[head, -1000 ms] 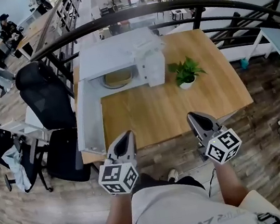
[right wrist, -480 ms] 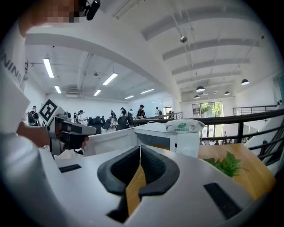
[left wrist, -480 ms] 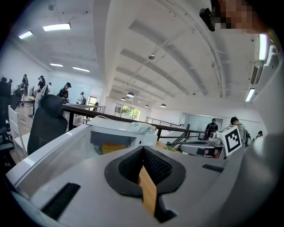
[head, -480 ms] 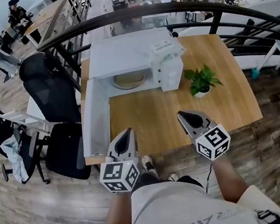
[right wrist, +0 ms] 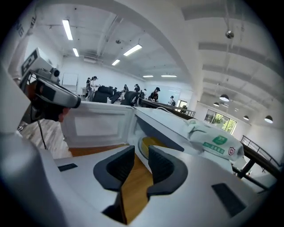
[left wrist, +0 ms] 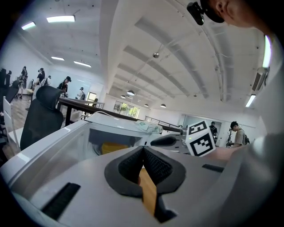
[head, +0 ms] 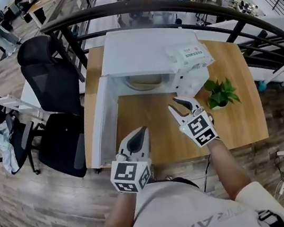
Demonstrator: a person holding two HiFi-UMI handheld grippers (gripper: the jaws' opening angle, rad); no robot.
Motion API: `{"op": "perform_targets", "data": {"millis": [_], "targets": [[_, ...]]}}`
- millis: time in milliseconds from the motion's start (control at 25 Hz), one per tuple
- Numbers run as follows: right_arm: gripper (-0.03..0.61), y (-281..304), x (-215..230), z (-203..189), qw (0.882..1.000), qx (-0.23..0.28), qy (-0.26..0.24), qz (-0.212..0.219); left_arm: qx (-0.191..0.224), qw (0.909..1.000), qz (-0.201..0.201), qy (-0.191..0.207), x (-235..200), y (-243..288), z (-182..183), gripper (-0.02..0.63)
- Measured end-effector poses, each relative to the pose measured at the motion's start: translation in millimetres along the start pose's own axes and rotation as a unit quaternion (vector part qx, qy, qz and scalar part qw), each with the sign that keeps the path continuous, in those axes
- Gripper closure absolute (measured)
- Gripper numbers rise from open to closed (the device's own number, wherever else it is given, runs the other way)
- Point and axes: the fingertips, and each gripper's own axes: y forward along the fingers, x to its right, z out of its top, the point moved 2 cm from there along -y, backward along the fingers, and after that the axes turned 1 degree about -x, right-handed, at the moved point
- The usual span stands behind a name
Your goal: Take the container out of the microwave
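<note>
The white microwave (head: 140,49) stands at the back of the wooden table (head: 239,121), its door (head: 105,118) swung open to the left. A yellowish container (head: 145,82) sits inside on the turntable; it also shows in the left gripper view (left wrist: 113,147) and the right gripper view (right wrist: 151,144). My right gripper (head: 177,106) hovers over the table just in front of the cavity, its jaws opening (right wrist: 141,155) with nothing between them. My left gripper (head: 142,131) hangs nearer the table's front edge, shut and empty (left wrist: 143,150).
A white printed packet (head: 191,54) lies on the microwave's top right corner. A small potted plant (head: 221,92) stands to the right of the microwave. Black office chairs (head: 44,67) crowd the left side, and a black railing (head: 168,7) runs behind the table.
Both grippers moved forward toward the microwave, the right one farther. The right gripper rolled and its jaws went from shut to parted. The left gripper stayed shut.
</note>
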Motion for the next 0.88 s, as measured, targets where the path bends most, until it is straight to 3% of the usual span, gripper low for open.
{"op": "perform_targets", "data": {"millis": [360,520,880], "targets": [[0.471,124.9,2.8,-15.7,0.995,-0.071,-0.066,0.028,-0.022,0.9993,-0.001,-0.030,-30.7,19.1,-21.3,0.583],[0.456,170.6,9.4,-32.2,0.990,-0.108,-0.093,0.022,-0.026,0.9989,-0.002,-0.038,-37.8,23.9,-23.4,0.583],[0.440,227.1,19.7,-59.8,0.958,-0.201,-0.204,-0.025,-0.035,0.9981,-0.012,-0.050,-44.1,21.9,-29.1,0.583]]}}
